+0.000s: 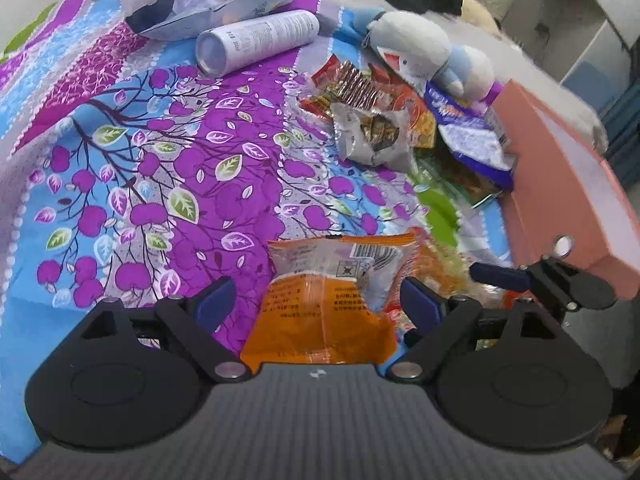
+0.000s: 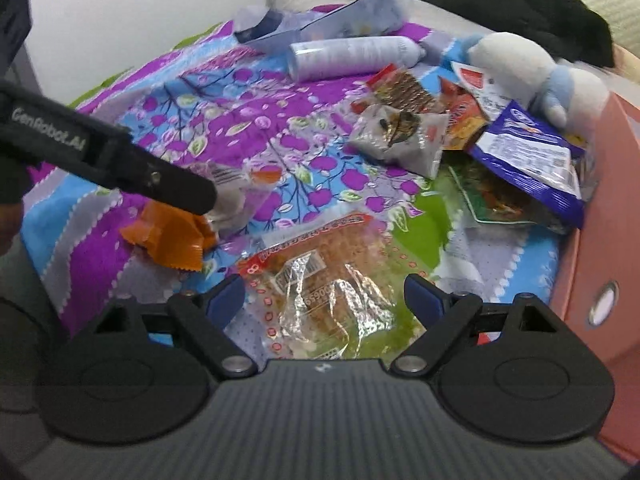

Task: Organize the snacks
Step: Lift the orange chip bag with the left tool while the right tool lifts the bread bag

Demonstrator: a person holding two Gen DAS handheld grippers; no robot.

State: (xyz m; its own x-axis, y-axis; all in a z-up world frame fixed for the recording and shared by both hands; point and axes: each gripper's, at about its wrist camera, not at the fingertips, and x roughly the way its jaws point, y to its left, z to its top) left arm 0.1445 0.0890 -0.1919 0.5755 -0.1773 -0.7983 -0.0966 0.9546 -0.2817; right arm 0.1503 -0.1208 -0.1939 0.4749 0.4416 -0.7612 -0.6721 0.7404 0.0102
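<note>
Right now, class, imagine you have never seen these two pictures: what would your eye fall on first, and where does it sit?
First comes the bedsheet with its purple tree print, spread under everything. Next the heap of snack packets piled against the pink box on the right, with a white and blue plush toy behind it. Nearest, an orange snack bag lies between the fingers of the open left claw.

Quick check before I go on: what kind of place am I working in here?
Most likely a bedroom, with the snacks spread on a bed. The surface is a soft floral bedsheet; a plush toy lies by the snack pile, and dark clothing is heaped behind.
</note>
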